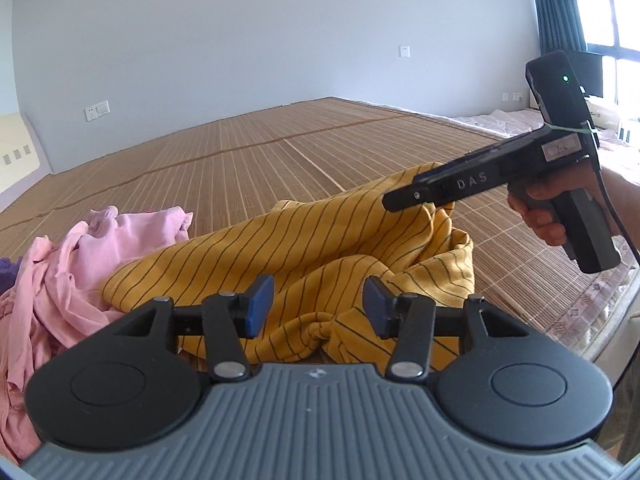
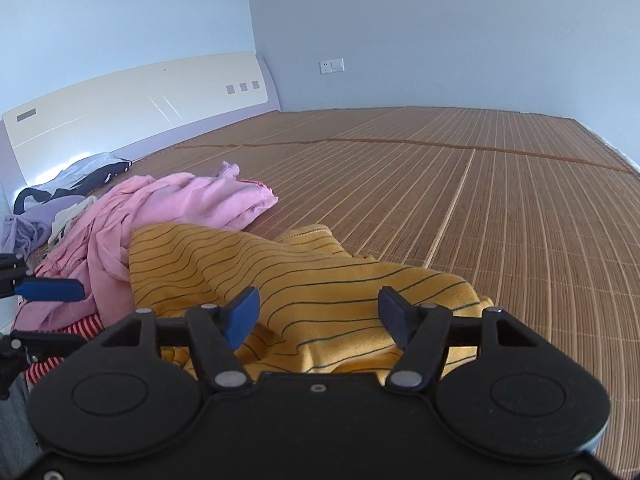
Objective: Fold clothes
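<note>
A yellow garment with thin dark stripes (image 1: 312,248) lies crumpled on the bamboo mat (image 1: 248,164). My left gripper (image 1: 318,306) hovers open just above its near folds, blue pads wide apart and holding nothing. In the left wrist view my right gripper (image 1: 398,200) comes in from the right, held by a hand (image 1: 540,216), its tip by a raised ridge of the yellow cloth. In the right wrist view that gripper (image 2: 319,312) is open, the yellow garment (image 2: 304,280) bunched under and between its pads. The left gripper (image 2: 52,316) shows at the left edge.
A heap of pink clothes (image 1: 100,248) (image 2: 188,200) lies left of the yellow garment, with a red-and-white striped piece (image 2: 86,326) beneath. Lilac, black and white clothes (image 2: 60,200) sit by the cream headboard (image 2: 140,100). The mattress edge (image 1: 592,304) runs close on the right.
</note>
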The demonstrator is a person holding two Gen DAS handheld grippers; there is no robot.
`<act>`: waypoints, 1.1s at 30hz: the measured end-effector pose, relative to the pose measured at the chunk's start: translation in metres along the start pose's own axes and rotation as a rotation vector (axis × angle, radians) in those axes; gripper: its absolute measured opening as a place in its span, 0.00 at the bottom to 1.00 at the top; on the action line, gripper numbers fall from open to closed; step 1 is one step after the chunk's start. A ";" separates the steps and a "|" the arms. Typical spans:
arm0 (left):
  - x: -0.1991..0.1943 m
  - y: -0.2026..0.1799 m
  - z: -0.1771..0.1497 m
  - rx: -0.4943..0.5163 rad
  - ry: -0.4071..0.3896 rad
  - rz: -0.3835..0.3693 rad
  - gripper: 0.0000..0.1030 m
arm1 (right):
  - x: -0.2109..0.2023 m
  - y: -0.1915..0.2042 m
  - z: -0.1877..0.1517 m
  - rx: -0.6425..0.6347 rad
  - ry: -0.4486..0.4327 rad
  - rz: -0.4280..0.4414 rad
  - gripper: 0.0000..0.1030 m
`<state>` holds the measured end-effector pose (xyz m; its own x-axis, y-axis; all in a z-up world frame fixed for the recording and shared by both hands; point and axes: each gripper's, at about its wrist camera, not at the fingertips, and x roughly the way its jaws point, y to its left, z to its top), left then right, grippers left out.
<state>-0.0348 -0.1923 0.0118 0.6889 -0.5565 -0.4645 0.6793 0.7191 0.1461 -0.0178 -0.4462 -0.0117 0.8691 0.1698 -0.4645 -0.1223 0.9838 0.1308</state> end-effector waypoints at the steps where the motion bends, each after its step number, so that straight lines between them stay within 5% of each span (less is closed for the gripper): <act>1: 0.008 0.001 0.001 -0.003 0.010 0.011 0.54 | 0.005 0.002 -0.005 -0.028 0.022 -0.001 0.66; 9: 0.074 0.003 -0.014 -0.008 0.108 0.082 0.54 | 0.014 -0.021 -0.023 -0.076 0.152 -0.024 0.52; 16: 0.085 0.013 -0.029 -0.024 0.132 0.024 0.54 | -0.014 -0.044 -0.017 -0.035 0.171 0.015 0.53; 21: 0.083 0.031 -0.035 -0.056 0.124 -0.002 0.54 | -0.025 -0.007 0.003 -0.129 0.014 -0.005 0.64; 25: 0.083 0.042 -0.037 -0.074 0.124 -0.013 0.54 | 0.017 0.030 0.017 -0.166 0.110 0.121 0.69; 29: 0.075 0.051 -0.041 -0.074 0.121 -0.002 0.54 | 0.073 0.063 0.015 -0.355 0.186 -0.014 0.67; 31: 0.071 0.055 -0.044 -0.088 0.122 -0.002 0.54 | 0.086 0.070 0.014 -0.429 0.183 -0.063 0.49; 33: 0.064 0.057 -0.045 -0.094 0.113 -0.007 0.54 | 0.086 0.067 0.021 -0.430 0.190 -0.063 0.12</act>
<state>0.0368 -0.1685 -0.0494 0.6475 -0.5151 -0.5616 0.6538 0.7541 0.0622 0.0591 -0.3672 -0.0243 0.7832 0.0774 -0.6170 -0.2944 0.9201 -0.2583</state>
